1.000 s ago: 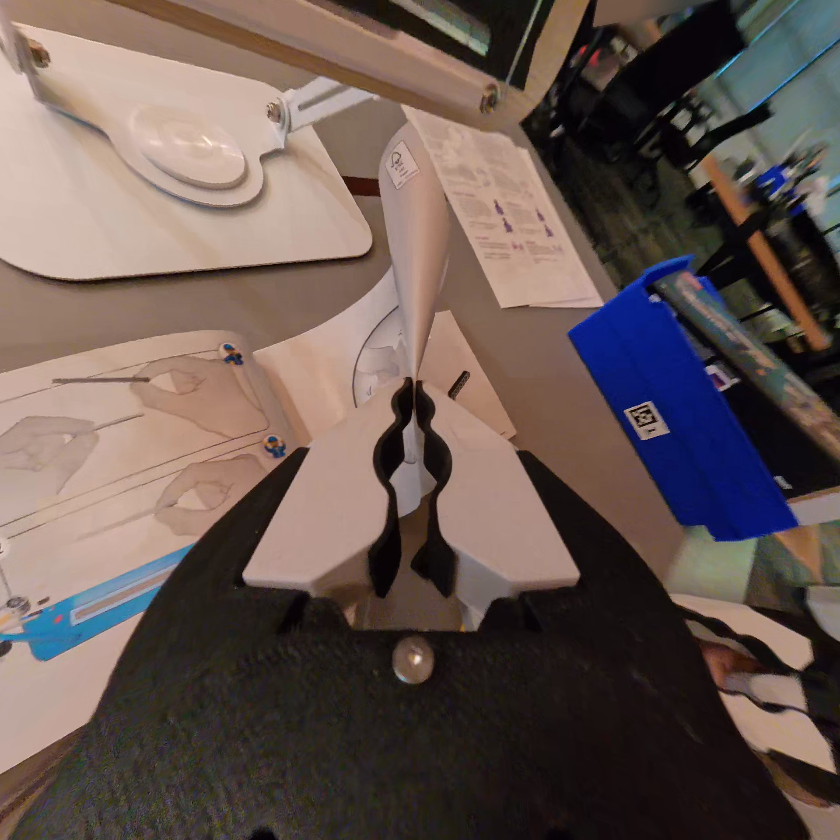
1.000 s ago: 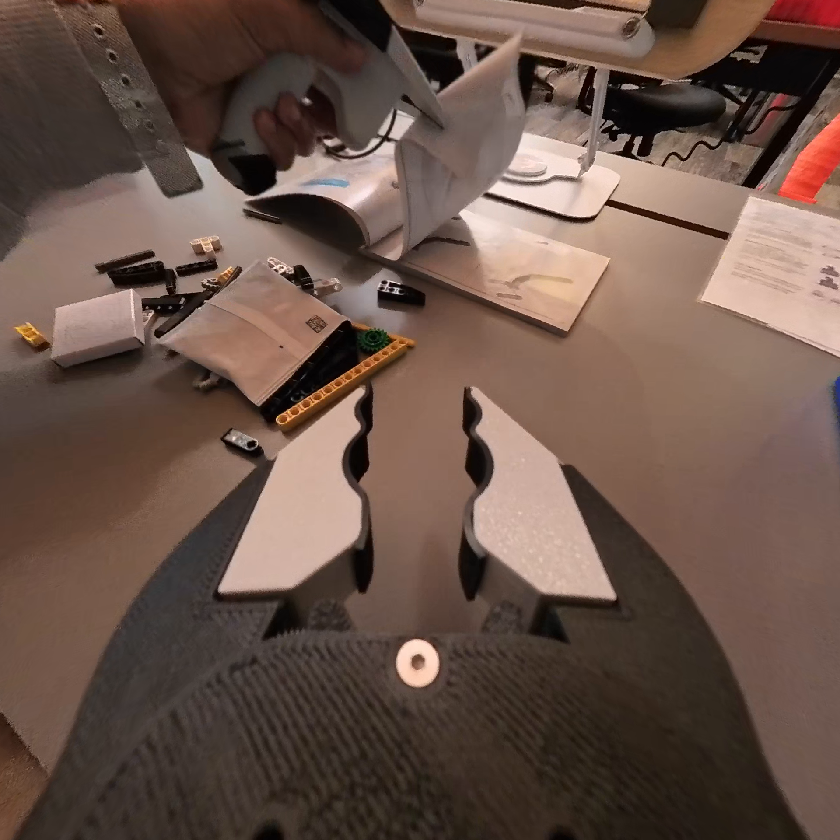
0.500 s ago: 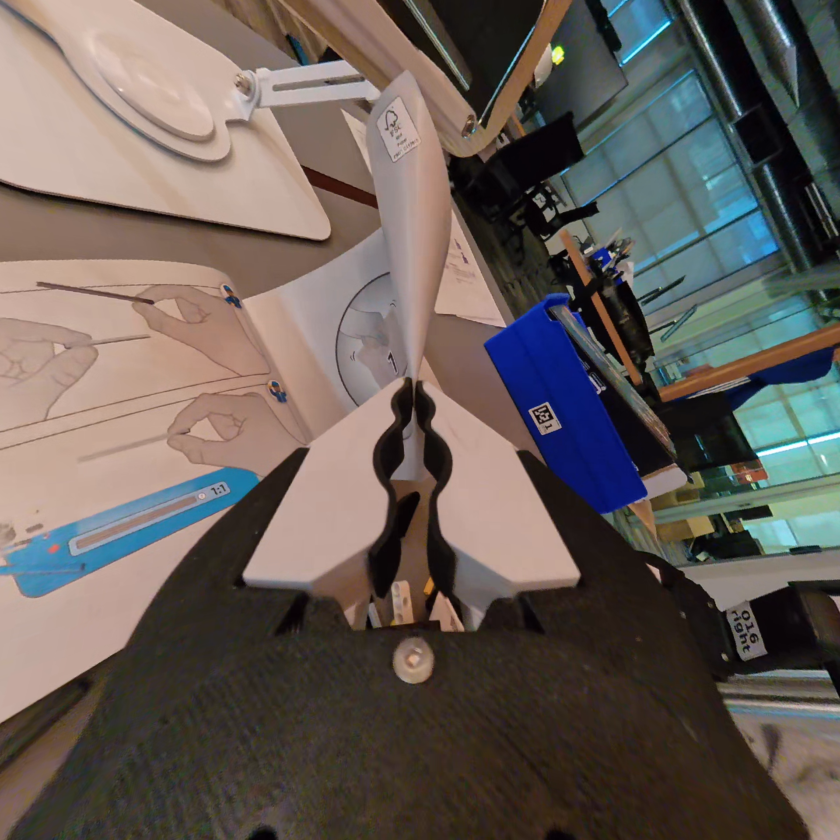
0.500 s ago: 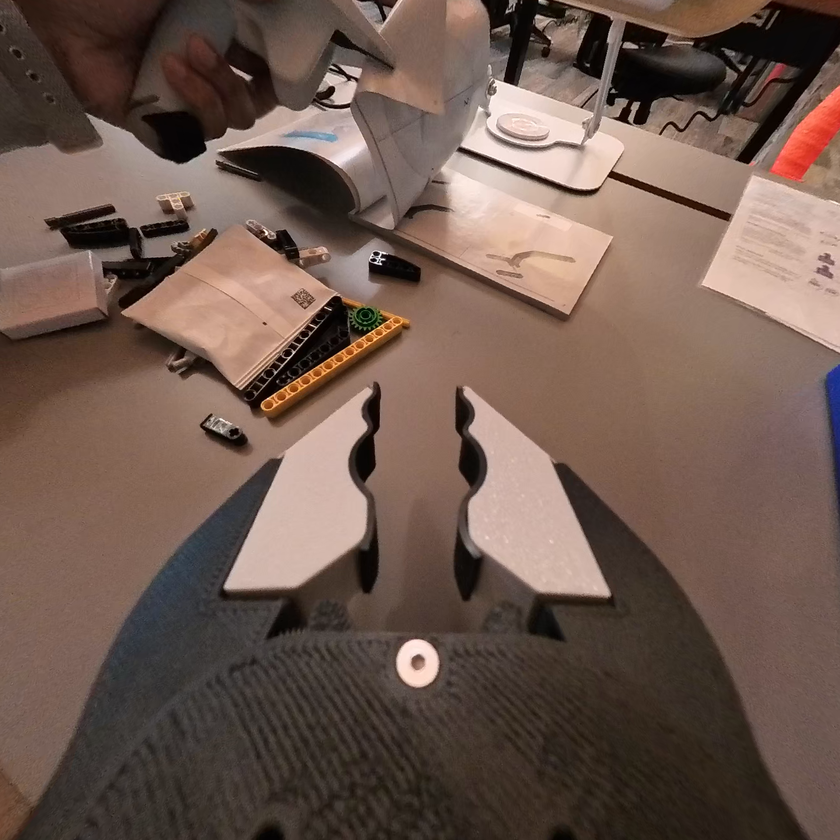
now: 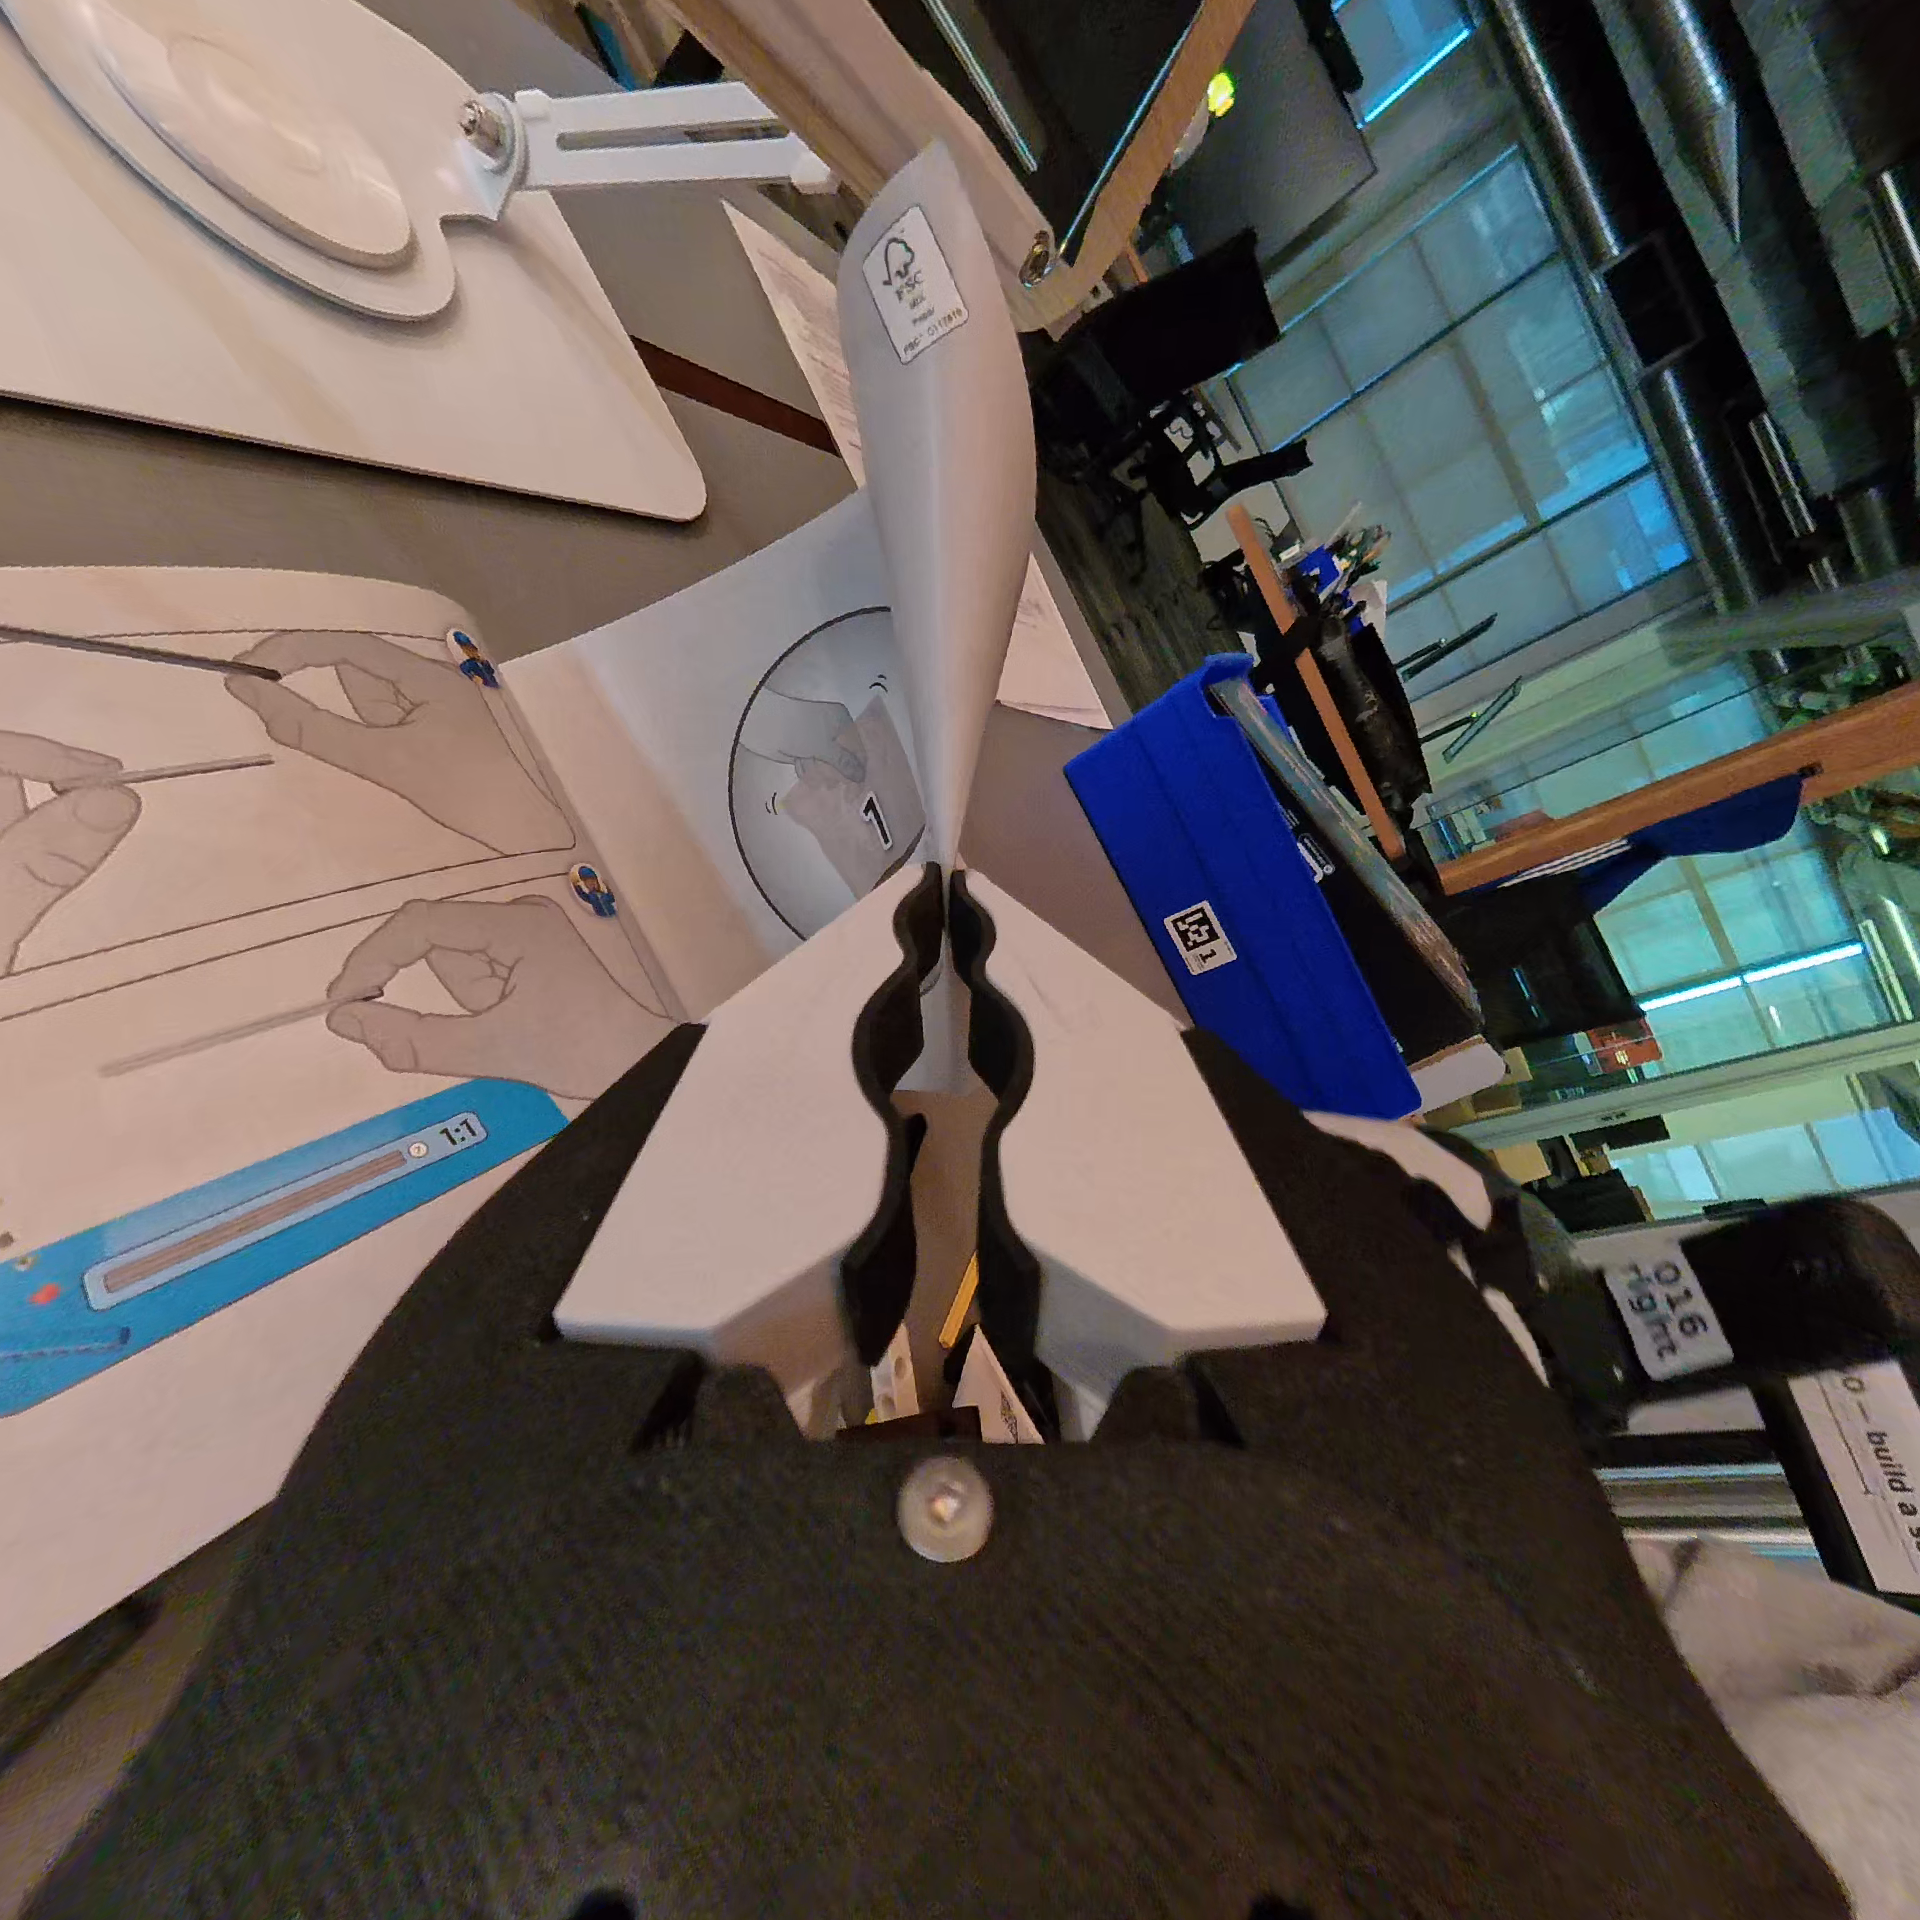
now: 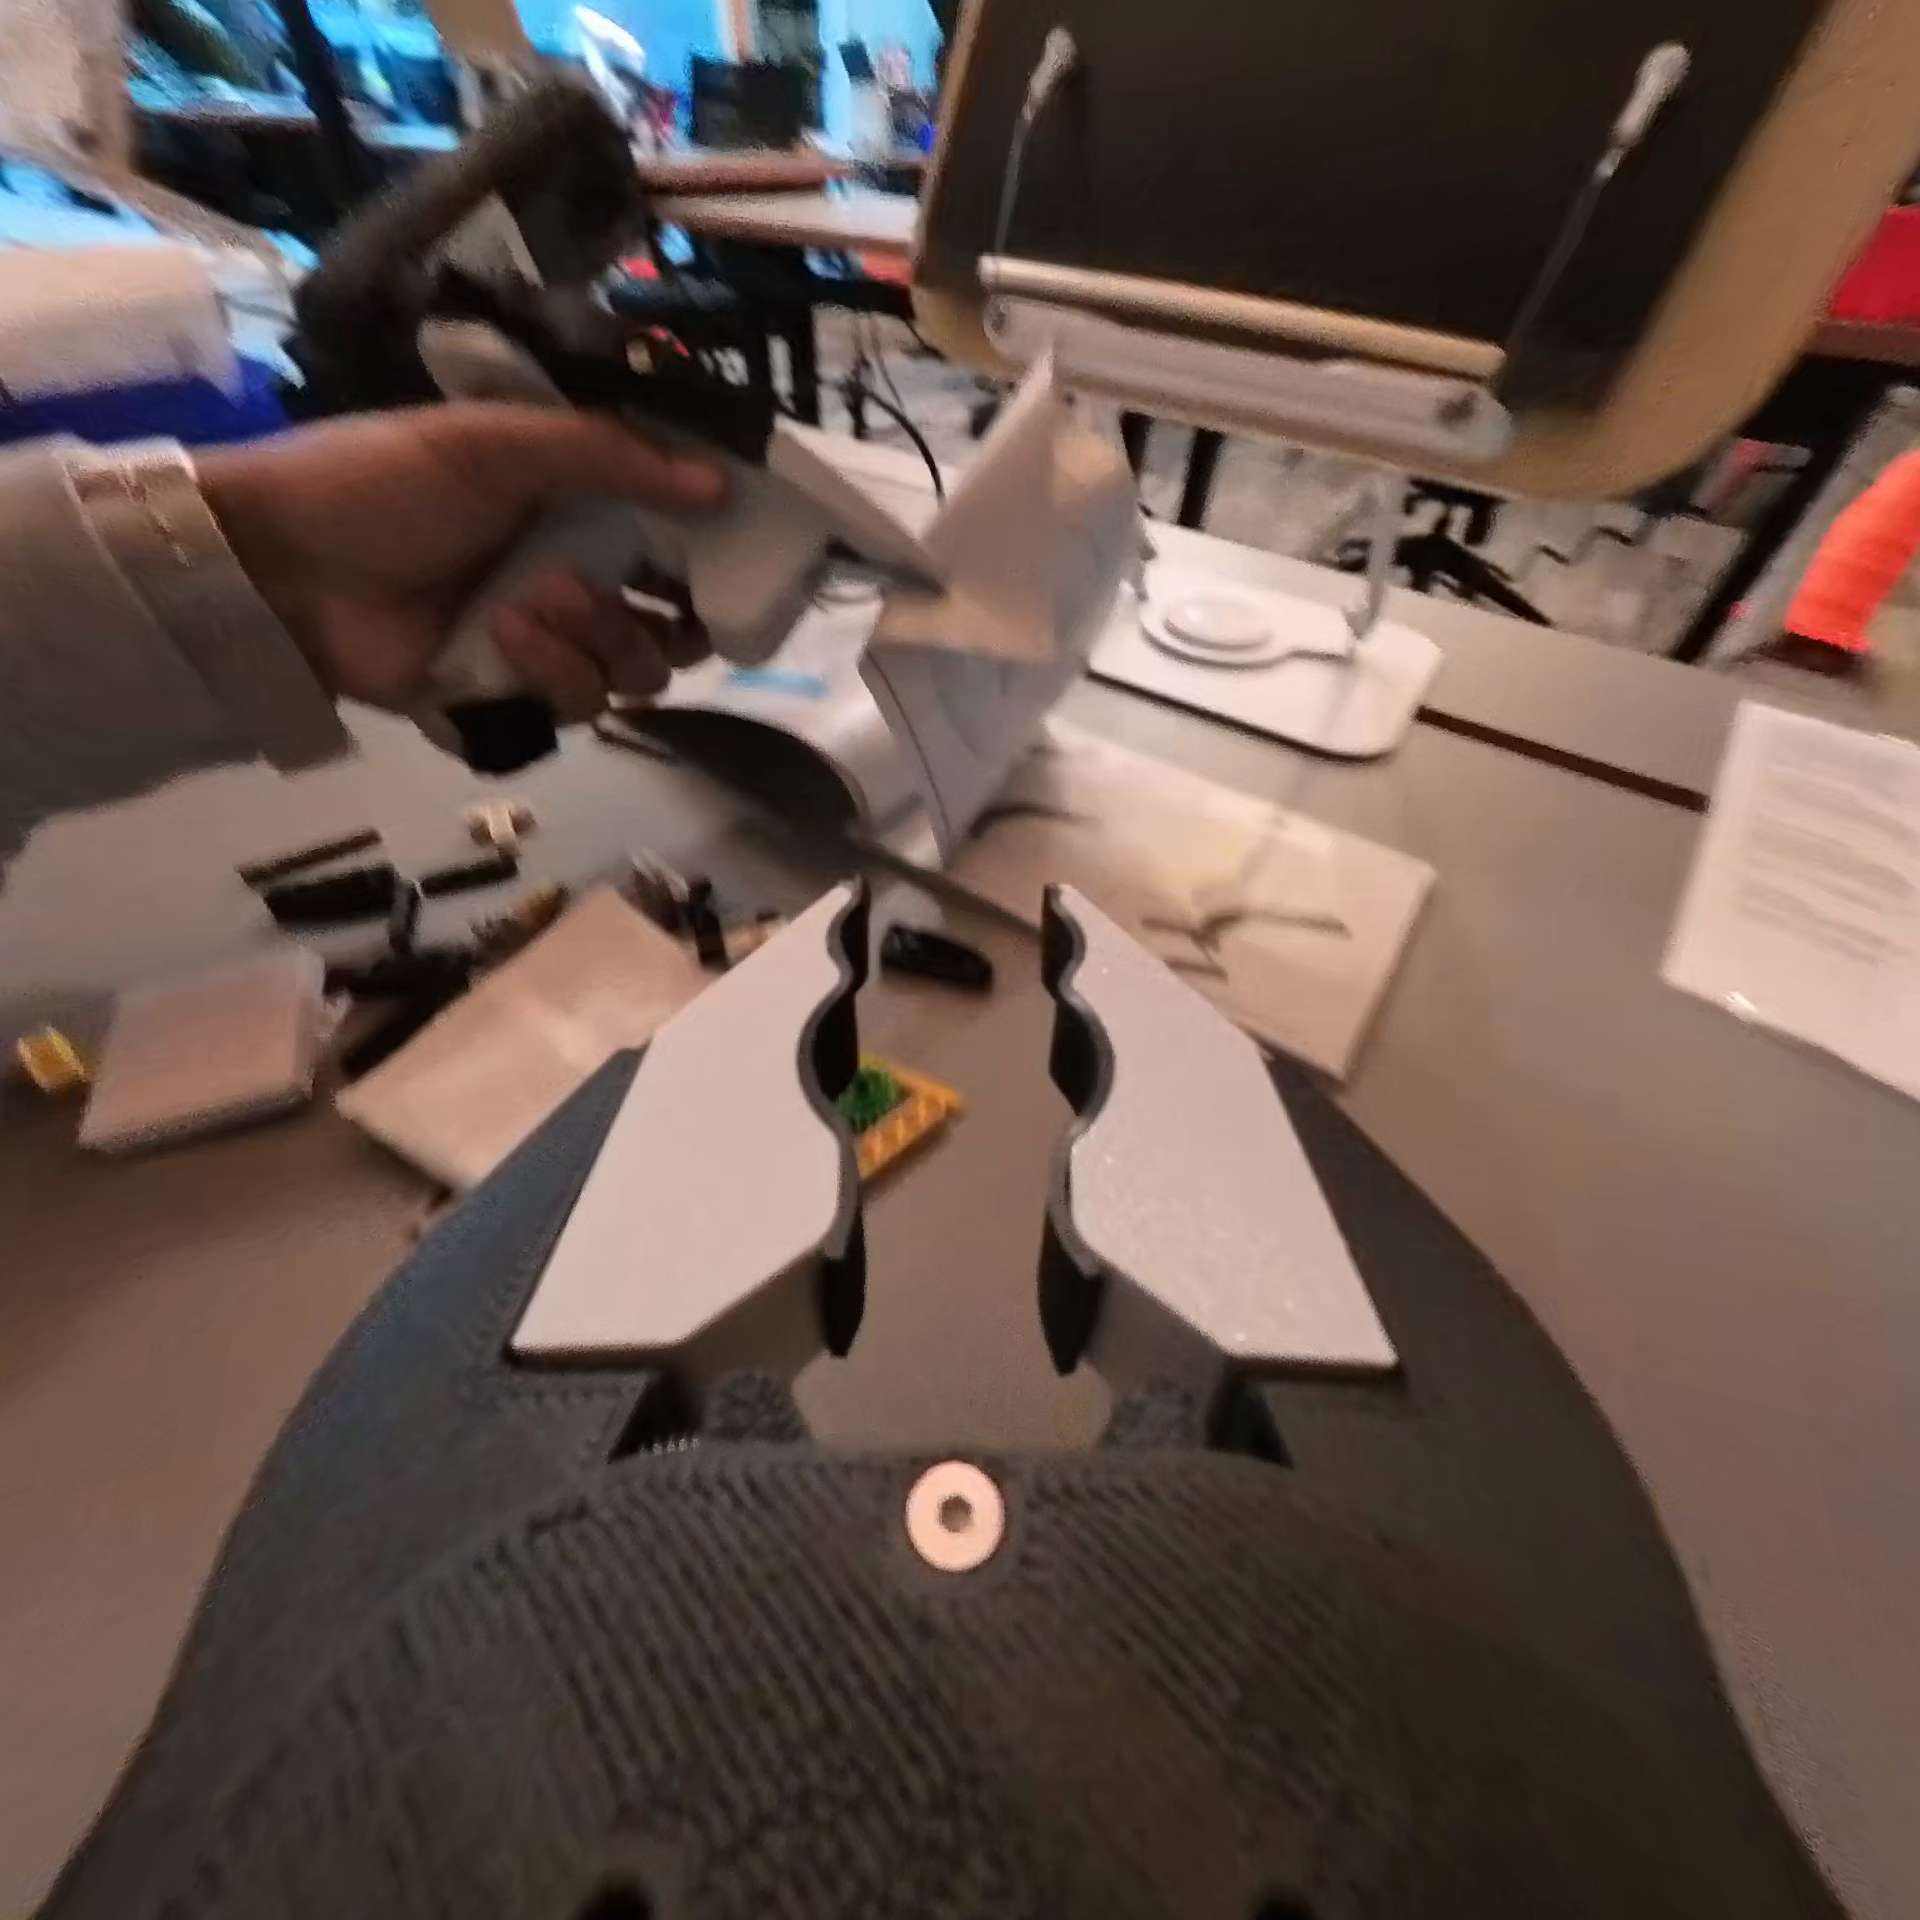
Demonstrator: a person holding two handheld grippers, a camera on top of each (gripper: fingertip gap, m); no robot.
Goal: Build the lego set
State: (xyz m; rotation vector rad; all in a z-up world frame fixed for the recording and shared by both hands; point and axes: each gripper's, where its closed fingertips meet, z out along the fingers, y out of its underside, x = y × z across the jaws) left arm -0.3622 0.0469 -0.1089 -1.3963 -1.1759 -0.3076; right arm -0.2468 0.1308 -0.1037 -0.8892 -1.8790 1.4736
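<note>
**A:** What's on the table (image 6: 1507, 1195)?

**B:** The instruction booklet (image 6: 1226, 914) lies open toward the far edge, just short of the white stand base (image 6: 1278, 665). I've got my left gripper (image 5: 943, 883) pinched tight on one page (image 5: 940, 499), lifted clear so it stands twisted above the spread. I reckon that's to turn to the next step.

**A:** And the right?

**B:** My right gripper (image 6: 951, 914) hangs over the middle of the table, fingers apart, nothing between them. It's free for picking parts, I'd say.

**A:** Where's the lego?

**B:** Loose toward the left edge: a paper bag (image 6: 540, 1029) lying over black beams (image 6: 332, 888), a yellow beam (image 6: 899, 1127) poking out beside a green gear (image 6: 873, 1091), and one black piece (image 6: 933, 954) alone just near the booklet. The view is blurred, so the smallest bits are hard to name.

**A:** Any building done?

**B:** None that I can see; everything looks unassembled.
</note>
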